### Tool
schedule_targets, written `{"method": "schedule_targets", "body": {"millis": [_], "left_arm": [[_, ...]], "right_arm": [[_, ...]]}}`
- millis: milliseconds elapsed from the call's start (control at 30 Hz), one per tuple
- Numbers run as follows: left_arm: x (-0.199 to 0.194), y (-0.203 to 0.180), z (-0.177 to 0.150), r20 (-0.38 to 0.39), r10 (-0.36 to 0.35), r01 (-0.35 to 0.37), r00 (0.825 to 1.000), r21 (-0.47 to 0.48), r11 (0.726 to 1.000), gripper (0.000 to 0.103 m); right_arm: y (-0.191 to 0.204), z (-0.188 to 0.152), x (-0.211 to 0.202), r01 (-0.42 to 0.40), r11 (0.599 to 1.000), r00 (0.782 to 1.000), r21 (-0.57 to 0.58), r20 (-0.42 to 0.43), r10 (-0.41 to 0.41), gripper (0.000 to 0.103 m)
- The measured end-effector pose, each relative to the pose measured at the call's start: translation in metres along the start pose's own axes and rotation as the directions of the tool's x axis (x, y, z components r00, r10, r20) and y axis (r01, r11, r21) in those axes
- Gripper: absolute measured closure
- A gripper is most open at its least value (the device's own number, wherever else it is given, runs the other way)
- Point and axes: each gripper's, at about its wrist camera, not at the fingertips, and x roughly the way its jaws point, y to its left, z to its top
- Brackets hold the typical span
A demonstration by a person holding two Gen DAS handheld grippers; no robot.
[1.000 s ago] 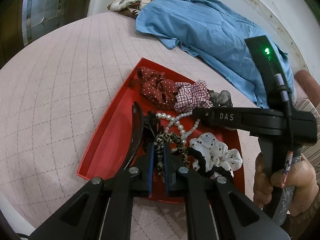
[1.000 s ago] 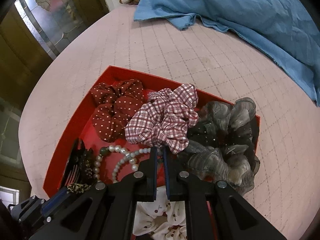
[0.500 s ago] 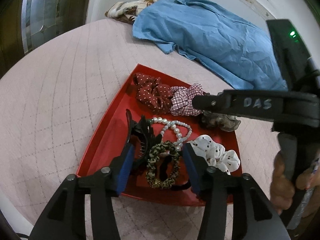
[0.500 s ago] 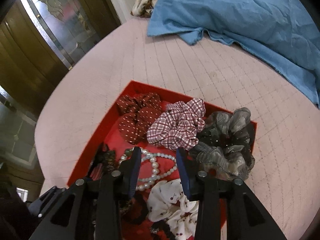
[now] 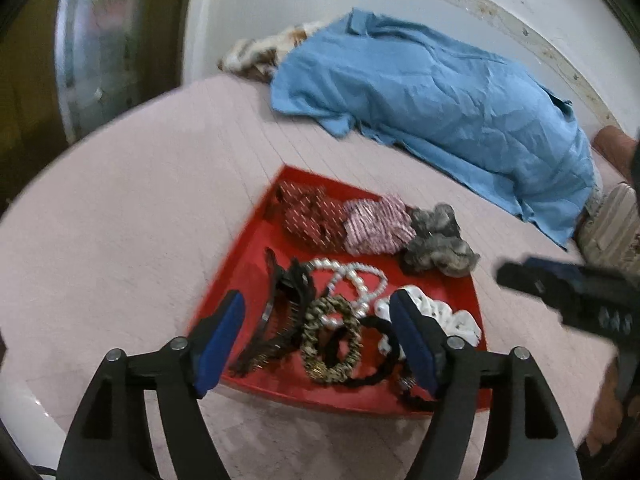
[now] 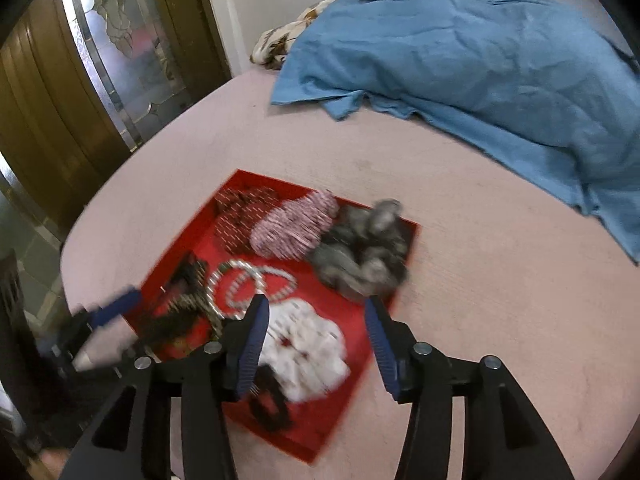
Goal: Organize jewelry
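Left claw (image 5: pixel 316 344) opening, empty, above leopard scrunchie (image 5: pixel 330 340); right claw (image 6: pixel 316 344) opening, empty, over white scrunchie (image 6: pixel 308 356). Both scrunchies lie in red tray (image 6: pixel 344 412) near bed's (image 6: pixel 500 280) front edge.

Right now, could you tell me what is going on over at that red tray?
A person holds a gripper in each hand above a red tray on a pink quilted surface. The left gripper hangs over a leopard-print hair tie and a black claw clip, the right gripper over a white scrunchie. The jaws of both are opening and hold nothing. A pearl necklace and three more scrunchies also lie in the tray.
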Motion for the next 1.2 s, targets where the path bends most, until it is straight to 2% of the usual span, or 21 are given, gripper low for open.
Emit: {"method": "schedule_targets", "body": {"millis": [67, 167, 267, 367, 467, 500, 600, 700, 767, 833, 900, 933, 1033, 1167, 1200], "left_arm": [[-0.009, -0.002, 0.000, 0.049, 0.043, -0.044, 0.998, 0.013, 0.999, 0.017], [-0.023, -0.008, -0.001, 0.130, 0.120, -0.125, 0.984, 0.036, 0.991, 0.015], [-0.034, -0.019, -0.005, 0.187, 0.197, -0.213, 0.963, 0.070, 0.975, 0.013], [-0.045, -0.028, -0.007, 0.222, 0.236, -0.259, 0.946, 0.083, 0.962, 0.012], [-0.065, -0.036, -0.012, 0.260, 0.285, -0.313, 0.923, 0.071, 0.947, 0.003], [-0.074, -0.038, -0.013, 0.269, 0.283, -0.309, 0.921, 0.060, 0.949, 0.003], [-0.090, -0.040, -0.015, 0.255, 0.257, -0.273, 0.932, 0.032, 0.961, 0.003], [-0.112, -0.042, -0.016, 0.280, 0.280, -0.290, 0.918, -0.005, 0.957, 0.003], [-0.130, -0.046, -0.017, 0.323, 0.317, -0.327, 0.892, -0.026, 0.945, 0.003], [-0.150, -0.052, -0.018, 0.378, 0.352, -0.365, 0.856, -0.040, 0.930, 0.003], [-0.170, -0.062, -0.019, 0.434, 0.354, -0.376, 0.828, -0.037, 0.926, 0.000], [-0.173, -0.066, -0.017, 0.445, 0.346, -0.371, 0.826, -0.031, 0.928, 0.000], [-0.187, -0.081, -0.015, 0.469, 0.285, -0.322, 0.836, -0.001, 0.947, 0.000], [-0.199, -0.097, -0.019, 0.528, 0.219, -0.259, 0.821, 0.001, 0.966, 0.000], [-0.198, -0.102, -0.020, 0.530, 0.209, -0.248, 0.822, 0.003, 0.969, 0.000]], "right_arm": [[-0.008, -0.013, -0.009, 0.020, 1.000, 1.000, 0.003, 0.008, -0.020, 0.047], [-0.022, -0.032, -0.022, 0.040, 0.999, 0.999, 0.024, 0.018, -0.040, 0.046], [-0.033, -0.052, -0.035, 0.042, 0.997, 0.999, 0.064, 0.029, -0.044, 0.043], [-0.041, -0.069, -0.047, 0.042, 0.994, 0.998, 0.098, 0.042, -0.046, 0.041], [-0.046, -0.082, -0.056, 0.063, 0.992, 0.996, 0.109, 0.055, -0.070, 0.038], [-0.048, -0.087, -0.060, 0.073, 0.991, 0.995, 0.112, 0.061, -0.080, 0.037], [-0.054, -0.097, -0.068, 0.084, 0.988, 0.993, 0.131, 0.068, -0.093, 0.037], [-0.059, -0.107, -0.076, 0.094, 0.984, 0.991, 0.152, 0.082, -0.107, 0.037], [-0.060, -0.112, -0.081, 0.107, 0.983, 0.988, 0.149, 0.096, -0.122, 0.036], [-0.059, -0.118, -0.090, 0.122, 0.983, 0.983, 0.136, 0.123, -0.139, 0.034], [-0.059, -0.123, -0.098, 0.135, 0.982, 0.976, 0.129, 0.151, -0.154, 0.031], [-0.060, -0.125, -0.101, 0.139, 0.982, 0.973, 0.127, 0.165, -0.159, 0.030], [-0.059, -0.129, -0.109, 0.145, 0.982, 0.966, 0.118, 0.199, -0.167, 0.030], [-0.058, -0.133, -0.117, 0.158, 0.982, 0.955, 0.103, 0.238, -0.178, 0.027], [-0.058, -0.135, -0.118, 0.158, 0.982, 0.952, 0.103, 0.247, -0.180, 0.025]]}}
